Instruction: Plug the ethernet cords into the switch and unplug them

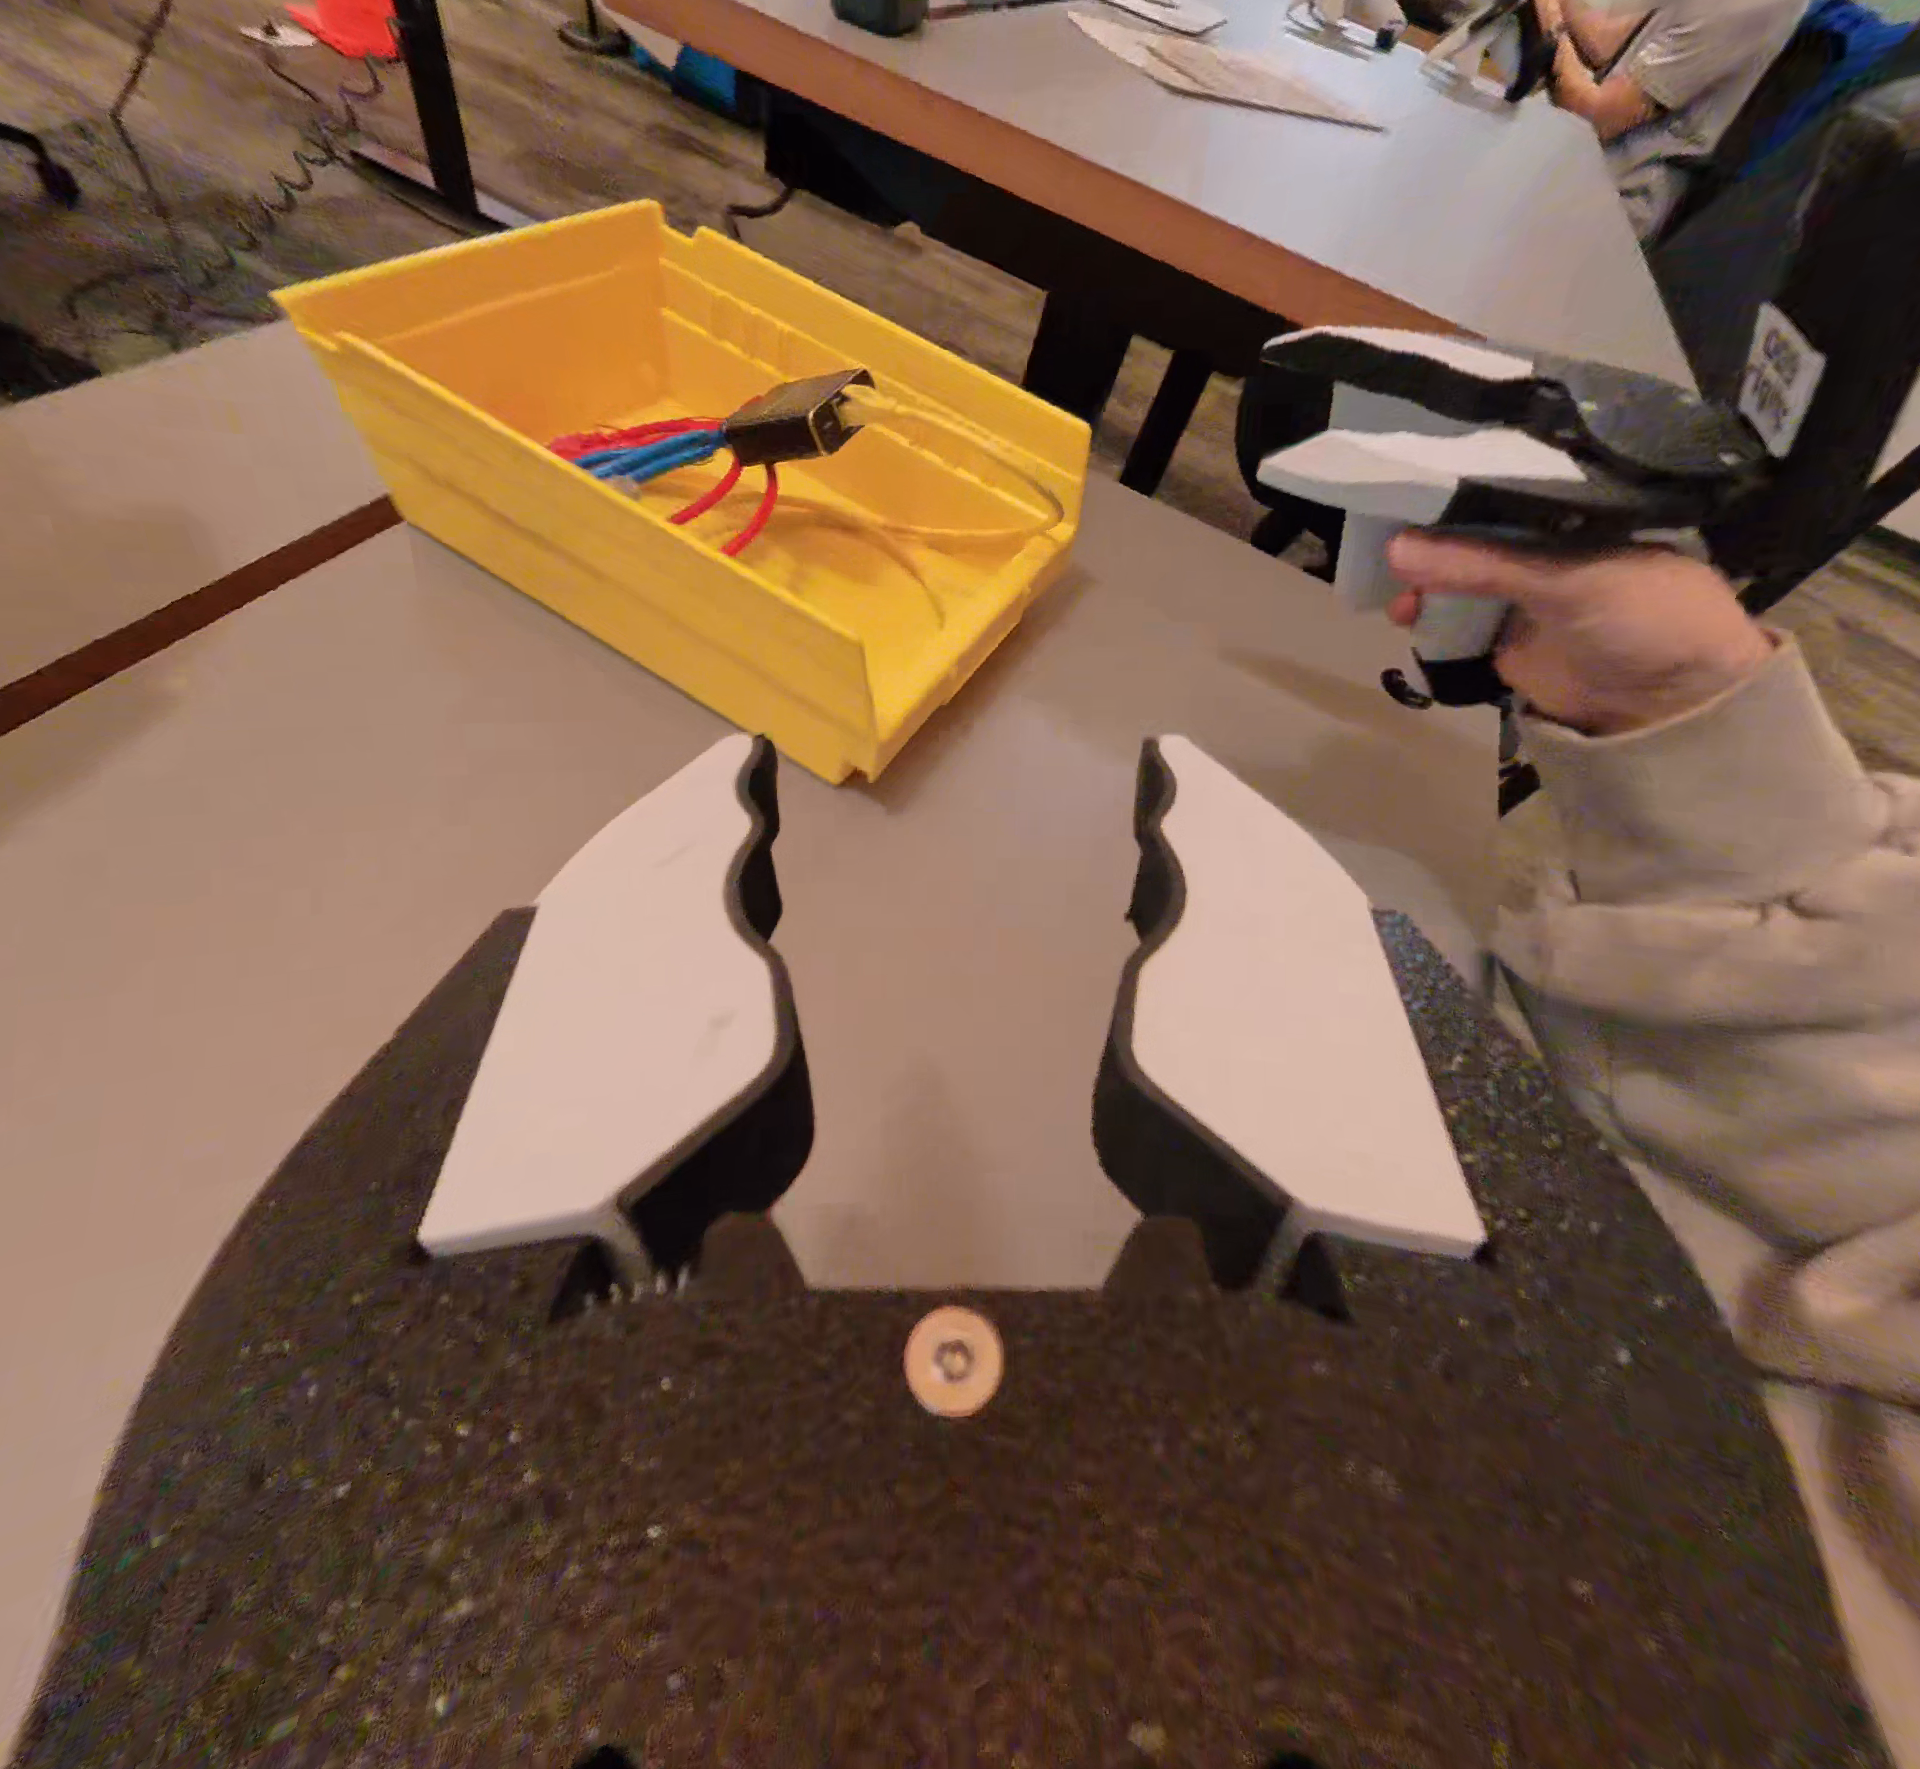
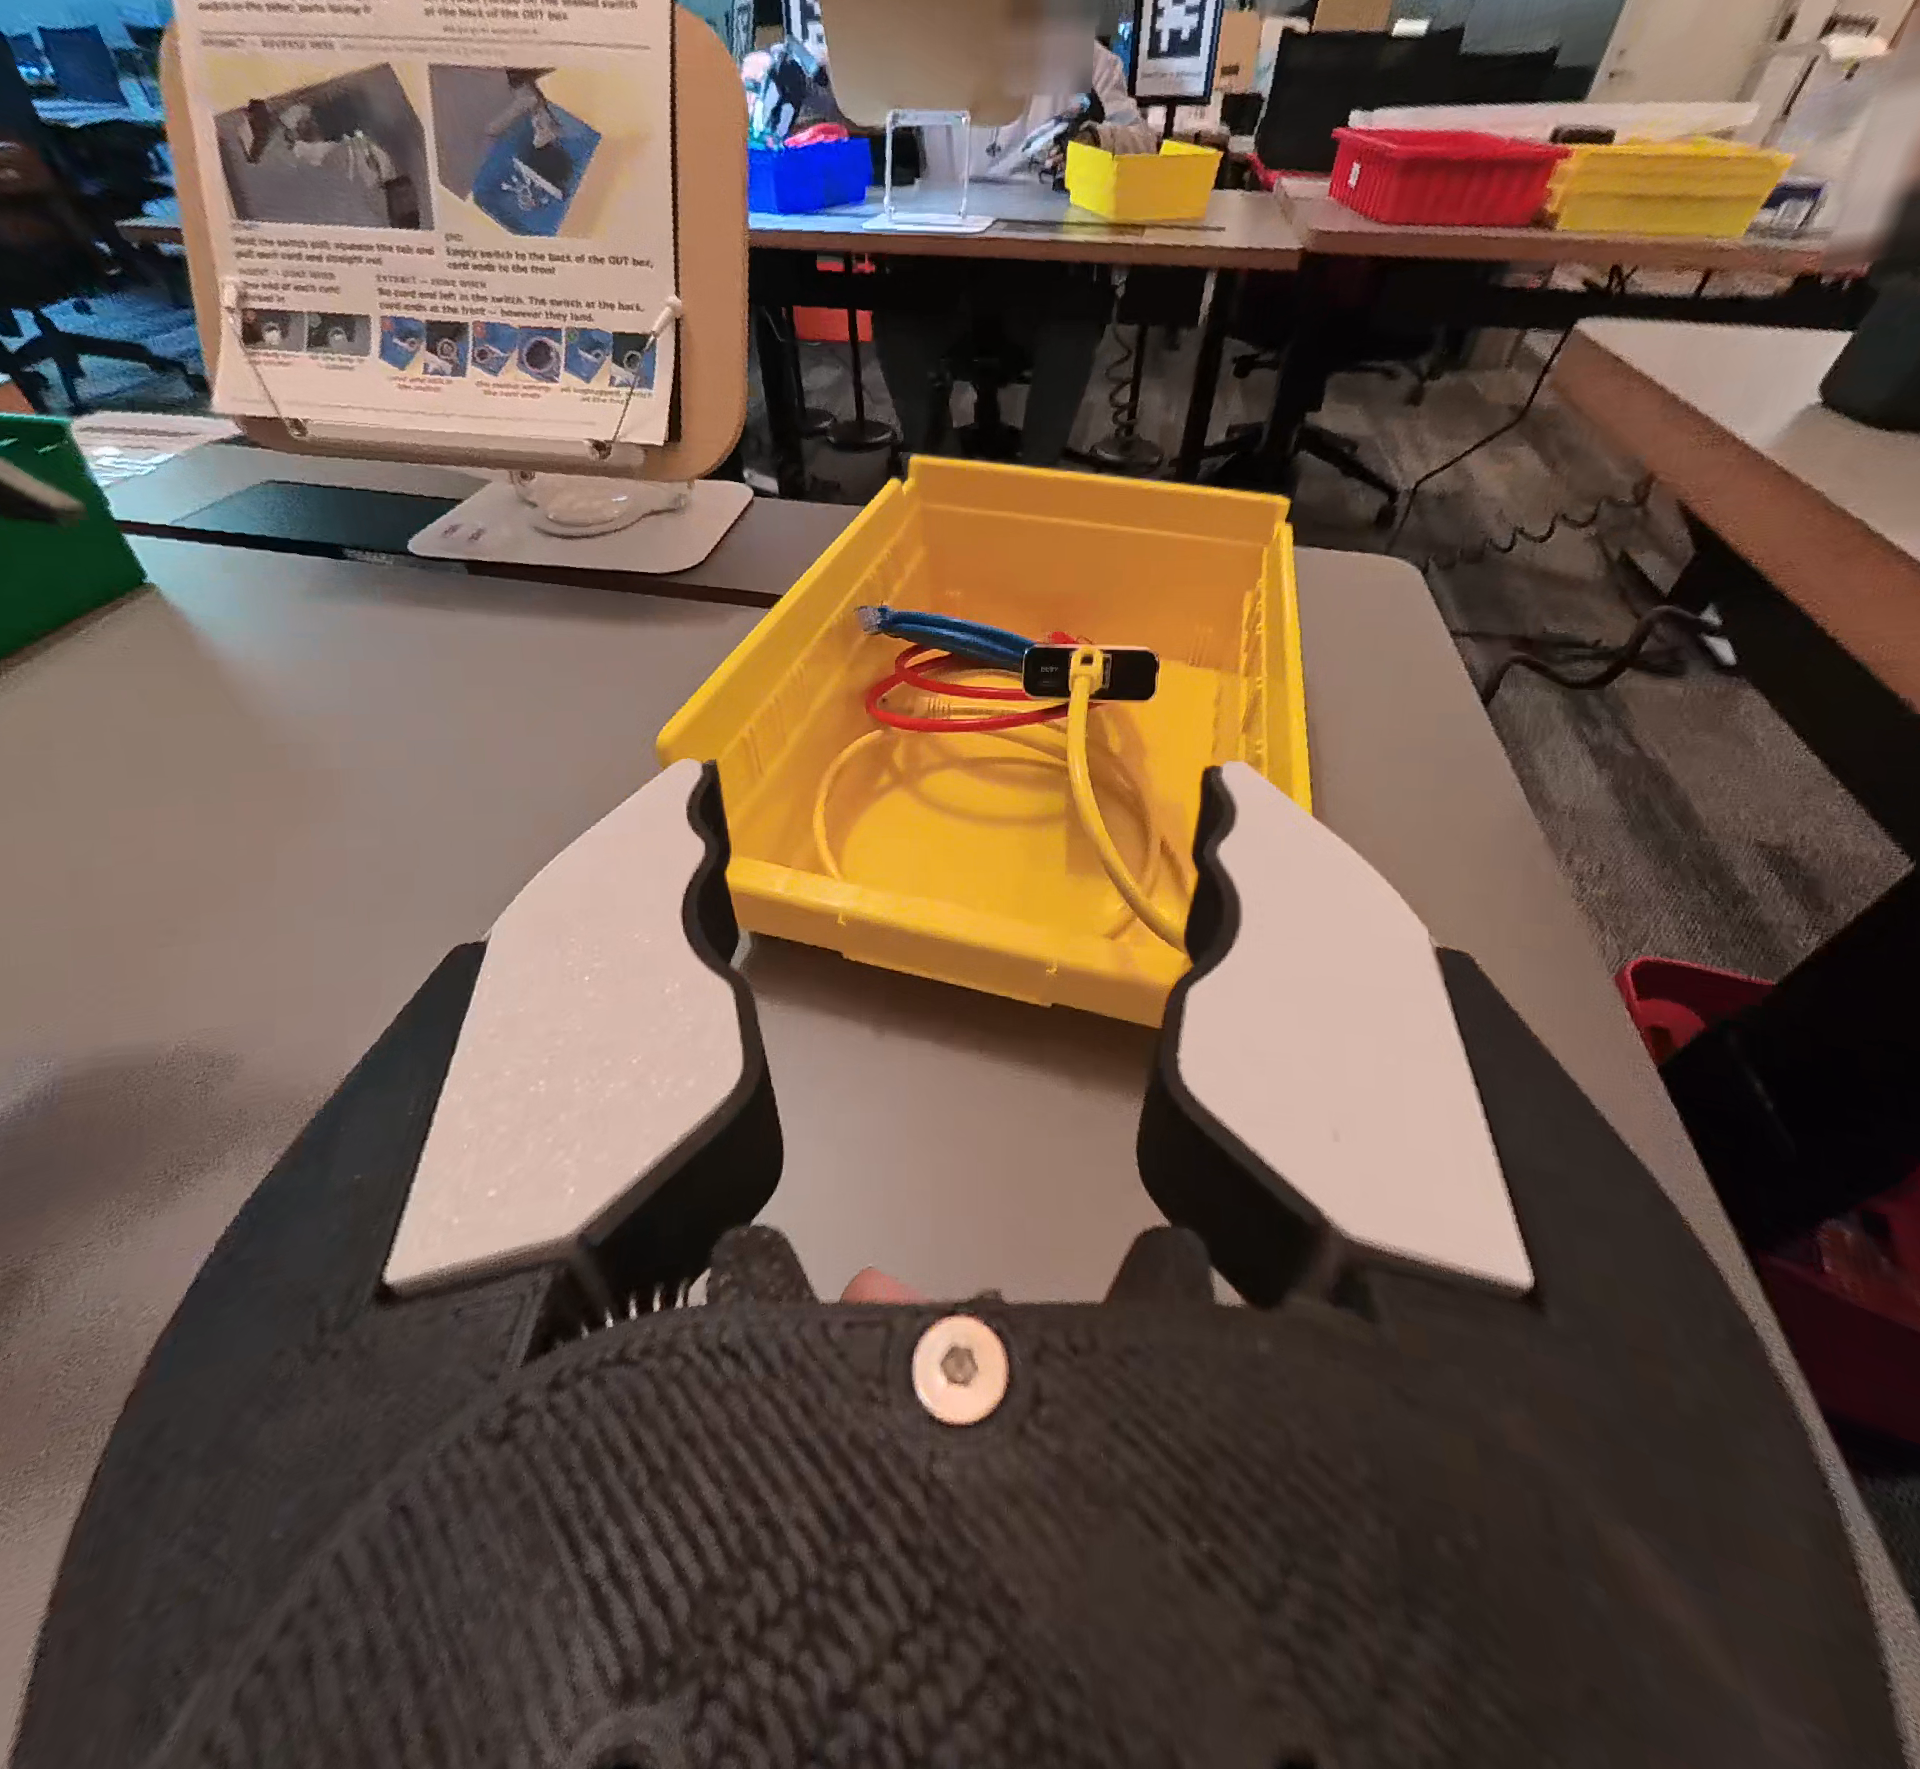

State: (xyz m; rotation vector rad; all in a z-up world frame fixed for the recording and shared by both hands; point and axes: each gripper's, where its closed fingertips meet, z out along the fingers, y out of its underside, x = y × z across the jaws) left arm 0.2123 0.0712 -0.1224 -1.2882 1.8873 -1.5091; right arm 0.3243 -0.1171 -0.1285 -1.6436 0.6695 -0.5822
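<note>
The small black switch [image 2: 1091, 673] lay inside the yellow bin [image 2: 1273, 680] on the grey desk [image 2: 364, 836], toward the bin's far half. A yellow ethernet cord [image 2: 1103, 815] was seated in the switch face turned toward the right wrist view, its slack looped on the bin floor. Blue cords [image 1: 649, 455] and red cords [image 1: 732, 514] ran to the opposite side of the switch; whether each of those was fully seated could not be told, and one blue plug end appeared to lie free near the bin's left wall.

The left claw [image 1: 958, 769] hovered over bare desk just short of the bin's near corner, spread wide and holding nothing. The right claw [image 2: 956, 800] was likewise wide open and empty, poised at the bin's near wall.

Judging by this, the plugging phase looked largely done, and the unplugging remained: neither claw had yet reached into the bin or touched the switch.
</note>
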